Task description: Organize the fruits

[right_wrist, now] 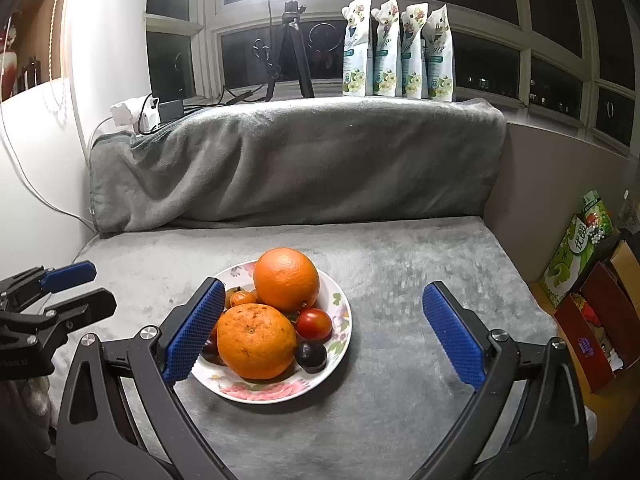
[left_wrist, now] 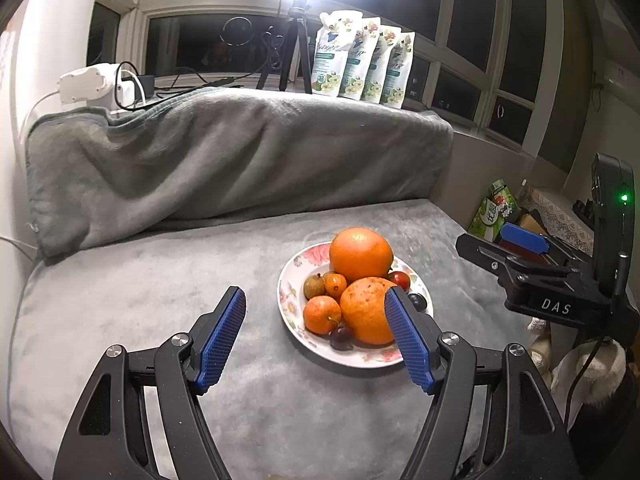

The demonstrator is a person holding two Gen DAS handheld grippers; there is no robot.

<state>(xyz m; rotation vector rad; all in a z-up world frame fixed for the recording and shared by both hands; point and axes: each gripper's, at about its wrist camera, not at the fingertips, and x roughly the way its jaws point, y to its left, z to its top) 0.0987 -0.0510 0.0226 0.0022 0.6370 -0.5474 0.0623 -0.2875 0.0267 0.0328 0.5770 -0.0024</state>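
Observation:
A floral plate (left_wrist: 289,322) (right_wrist: 341,322) sits on the grey plush surface and holds a heap of fruit. Two big oranges lie in it, a smooth one (left_wrist: 360,254) (right_wrist: 286,280) at the back and a rough-skinned one (left_wrist: 366,312) (right_wrist: 256,342) in front. Around them are a small mandarin (left_wrist: 321,314), a kumquat (left_wrist: 335,284), a red cherry tomato (right_wrist: 314,323) and dark grapes (right_wrist: 311,356). My left gripper (left_wrist: 316,296) is open just short of the plate, holding nothing. My right gripper (right_wrist: 323,286) also stands open and empty, its left pad (right_wrist: 196,328) over the plate's near-left rim.
A rolled grey blanket (right_wrist: 296,160) lies along the back under the windowsill, where several pouches (right_wrist: 396,48), a tripod lamp (right_wrist: 290,52) and a power strip (left_wrist: 86,84) stand. Cardboard boxes (right_wrist: 592,312) sit past the surface's right edge.

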